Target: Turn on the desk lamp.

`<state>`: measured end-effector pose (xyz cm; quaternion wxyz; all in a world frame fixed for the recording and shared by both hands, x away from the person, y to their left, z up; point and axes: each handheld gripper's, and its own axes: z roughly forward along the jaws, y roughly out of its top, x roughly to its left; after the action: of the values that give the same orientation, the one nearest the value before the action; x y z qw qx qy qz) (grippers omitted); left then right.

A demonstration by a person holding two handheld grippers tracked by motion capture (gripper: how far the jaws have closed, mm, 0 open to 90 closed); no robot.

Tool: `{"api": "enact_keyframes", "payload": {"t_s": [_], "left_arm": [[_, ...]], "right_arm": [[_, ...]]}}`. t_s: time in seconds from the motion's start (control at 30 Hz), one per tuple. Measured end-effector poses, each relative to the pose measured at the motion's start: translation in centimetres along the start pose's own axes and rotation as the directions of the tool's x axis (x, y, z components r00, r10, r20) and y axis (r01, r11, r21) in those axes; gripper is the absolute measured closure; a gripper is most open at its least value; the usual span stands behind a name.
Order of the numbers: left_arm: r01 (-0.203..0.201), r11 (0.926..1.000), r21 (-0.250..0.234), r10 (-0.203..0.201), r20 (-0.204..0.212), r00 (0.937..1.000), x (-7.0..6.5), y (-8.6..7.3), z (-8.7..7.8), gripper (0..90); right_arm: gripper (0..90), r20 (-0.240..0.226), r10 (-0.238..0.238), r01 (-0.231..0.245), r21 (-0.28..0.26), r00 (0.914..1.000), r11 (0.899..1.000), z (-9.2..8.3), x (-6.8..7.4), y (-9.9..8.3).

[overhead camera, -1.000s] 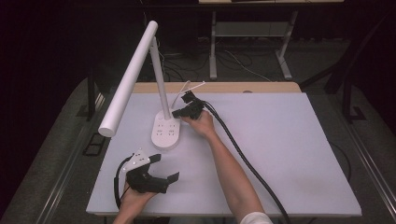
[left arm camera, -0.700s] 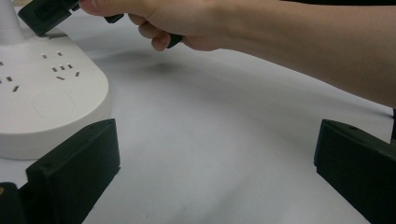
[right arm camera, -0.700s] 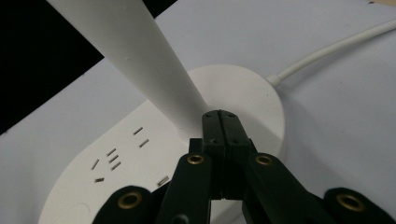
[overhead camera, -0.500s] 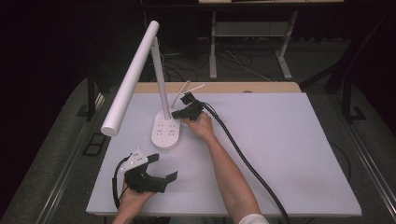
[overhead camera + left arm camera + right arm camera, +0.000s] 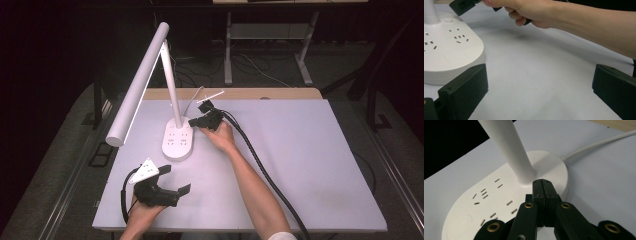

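**Closed right gripper pressing toward the lamp base, left gripper waiting wide**

Nearest the person, the left gripper (image 5: 172, 189) is resting low over the front of the white table (image 5: 310, 165), its jaws standing wide apart with nothing between them; in the left gripper view they are framing bare tabletop, with the edge of the lamp base (image 5: 451, 52) just beside the jaw on that view's left. This hand is taking no part in the work at present.

Farther in, the right gripper (image 5: 196, 121) is reaching across to the desk lamp (image 5: 145, 80), which is standing at the left-centre of the table on an oval white base (image 5: 177, 142) carrying rows of socket slots. Its jaws are pressed tight together and gripping nothing. In the right gripper view the closed tips (image 5: 542, 185) are sitting at the foot of the lamp's stem (image 5: 510, 150), on or just over the base; contact itself is hard to confirm. A small round button (image 5: 448, 19) is showing near the stem in the left gripper view.

Behind the base, the white cord (image 5: 599, 145) is trailing off toward the table's far edge.

Judging by this, the work looks like pressing a control by the stem. The approach is done; the lamp head (image 5: 131, 107) is giving no clear glow, so the press and the withdrawal seem left to do.
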<state>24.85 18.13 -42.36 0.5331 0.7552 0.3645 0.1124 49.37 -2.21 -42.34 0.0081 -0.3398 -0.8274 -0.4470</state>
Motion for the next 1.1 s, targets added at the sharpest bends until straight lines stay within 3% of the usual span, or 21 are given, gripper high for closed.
{"api": "enact_keyframes", "payload": {"t_s": [0.5, 0.87, 1.1], "left_arm": [[0.0, 1.0, -0.004, 0.0, 0.002, 1.0, -0.1, 0.0, 0.0, 0.0], [-0.015, 0.9999, 0.005, 0.015, 0.002, 0.9999, -0.3, 0.0, 0.1, 0.0], [-0.018, 0.9998, 0.008, 0.018, 0.009, 0.9998, -0.5, 0.0, 0.3, 0.0]], "right_arm": [[89.8, 0.02, -0.059, 0.06, -0.007, 0.998, 0.998, -4.8, 0.4, 0.6], [89.8, 0.043, -0.105, 0.105, 0.002, 0.9936, 0.995, -8.9, 0.9, -0.8], [77.4, 0.063, -0.122, 0.123, -0.005, 0.9905, 0.992, -11.7, 1.7, -1.9]]}}
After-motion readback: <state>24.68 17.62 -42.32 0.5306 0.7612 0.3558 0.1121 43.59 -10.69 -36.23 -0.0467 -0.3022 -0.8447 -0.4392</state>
